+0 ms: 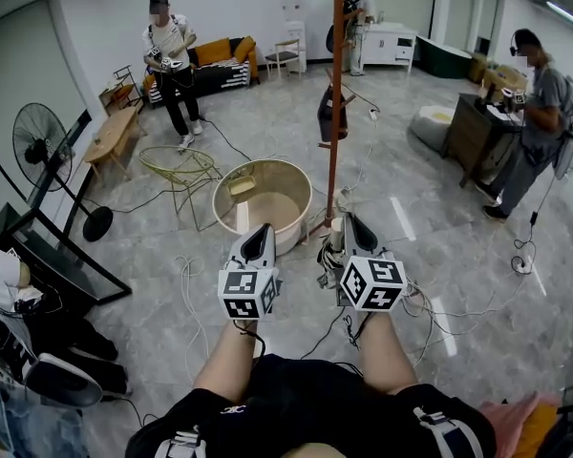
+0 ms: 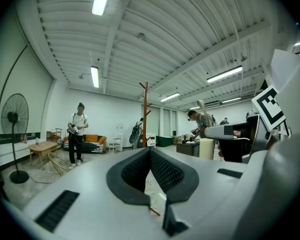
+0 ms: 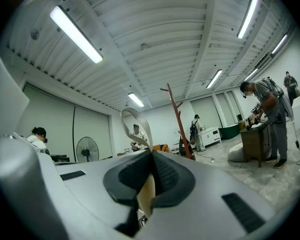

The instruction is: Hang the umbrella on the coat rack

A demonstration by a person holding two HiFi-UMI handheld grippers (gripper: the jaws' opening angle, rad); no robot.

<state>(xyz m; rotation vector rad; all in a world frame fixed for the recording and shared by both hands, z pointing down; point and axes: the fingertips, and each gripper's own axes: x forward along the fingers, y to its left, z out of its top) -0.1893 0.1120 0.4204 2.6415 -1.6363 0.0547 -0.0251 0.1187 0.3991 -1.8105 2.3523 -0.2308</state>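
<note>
The coat rack (image 1: pixel 335 93) is a tall orange-brown pole with pegs, standing just beyond my hands; it also shows as the coat rack (image 2: pixel 145 115) and the coat rack (image 3: pixel 181 131). My right gripper (image 1: pixel 350 225) is held level and is shut on the umbrella's cream handle (image 1: pixel 336 233), which stands upright. The handle (image 3: pixel 146 196) sits between the pads, and its strap loop (image 3: pixel 135 123) rises above them. The rest of the umbrella is hidden below the gripper. My left gripper (image 1: pixel 260 231) is level beside it, shut and empty.
A dark bag (image 1: pixel 331 114) hangs on the rack. A round wooden tub (image 1: pixel 263 201) and a wire chair (image 1: pixel 178 168) stand left of the pole. Cables run over the floor. A fan (image 1: pixel 42 142) is at left. Three people stand around the room, one at a dark cabinet (image 1: pixel 472 134).
</note>
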